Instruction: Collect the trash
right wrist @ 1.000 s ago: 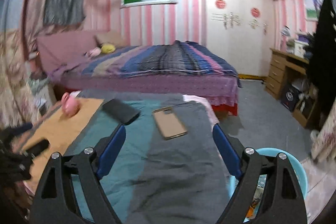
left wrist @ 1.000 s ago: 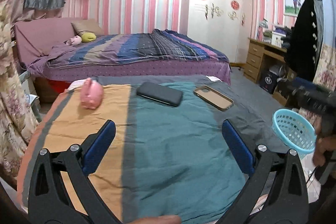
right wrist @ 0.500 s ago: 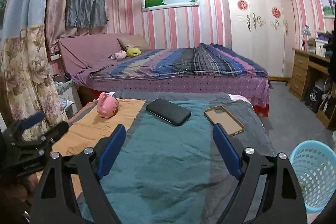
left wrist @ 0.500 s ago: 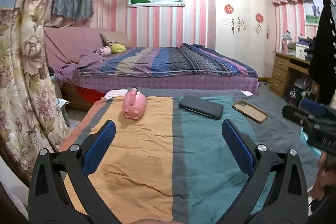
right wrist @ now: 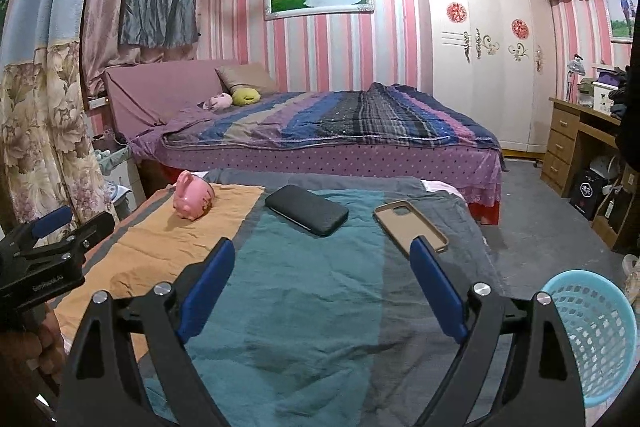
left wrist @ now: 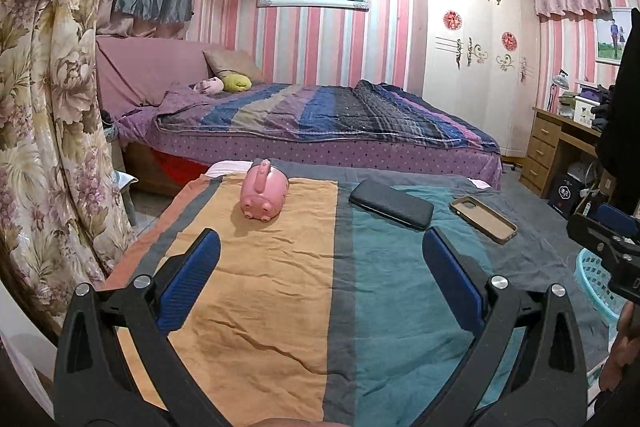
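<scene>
On the striped cloth counter (right wrist: 304,307) lie a glossy pink pig bank (right wrist: 193,200), a flat black case (right wrist: 306,215) and an empty tan phone shell (right wrist: 410,225); the perforated blue basket (right wrist: 596,335) stands beside it; left gripper (left wrist: 320,283) spread, empty; right gripper (right wrist: 320,287) opening on nothing.

On the striped cloth (right wrist: 312,291), left to right: piggy bank (right wrist: 193,200), phone (right wrist: 306,215), phone case (right wrist: 410,225); basket (right wrist: 596,331) right.
</scene>
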The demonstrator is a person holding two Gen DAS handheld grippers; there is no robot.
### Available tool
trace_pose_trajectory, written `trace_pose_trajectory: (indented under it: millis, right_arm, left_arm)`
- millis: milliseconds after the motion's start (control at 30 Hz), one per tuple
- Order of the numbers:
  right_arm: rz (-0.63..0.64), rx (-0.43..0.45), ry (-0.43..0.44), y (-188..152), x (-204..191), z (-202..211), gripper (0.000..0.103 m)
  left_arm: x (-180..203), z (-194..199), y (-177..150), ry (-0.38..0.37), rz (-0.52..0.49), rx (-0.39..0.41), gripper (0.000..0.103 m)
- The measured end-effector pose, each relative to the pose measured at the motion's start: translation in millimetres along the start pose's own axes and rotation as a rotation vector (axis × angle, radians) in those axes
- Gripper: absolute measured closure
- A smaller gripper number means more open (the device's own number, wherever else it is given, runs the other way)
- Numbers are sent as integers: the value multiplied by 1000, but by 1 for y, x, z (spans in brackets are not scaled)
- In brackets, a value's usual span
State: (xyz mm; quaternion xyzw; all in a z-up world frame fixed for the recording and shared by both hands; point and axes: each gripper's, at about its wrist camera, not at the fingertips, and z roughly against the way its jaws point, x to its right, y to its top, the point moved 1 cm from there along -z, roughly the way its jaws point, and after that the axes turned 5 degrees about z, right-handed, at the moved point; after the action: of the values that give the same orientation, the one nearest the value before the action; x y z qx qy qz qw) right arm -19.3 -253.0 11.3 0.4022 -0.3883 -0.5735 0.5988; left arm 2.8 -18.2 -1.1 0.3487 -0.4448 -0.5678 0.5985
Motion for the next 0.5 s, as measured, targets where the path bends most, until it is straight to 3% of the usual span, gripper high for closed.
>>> trace_pose_trajectory:
  millis: [500]
  right_arm:
    - [-30,0,-17,1,21,0,14]
  left_arm:
    - [19,-9,-6,-16,3,-22,5]
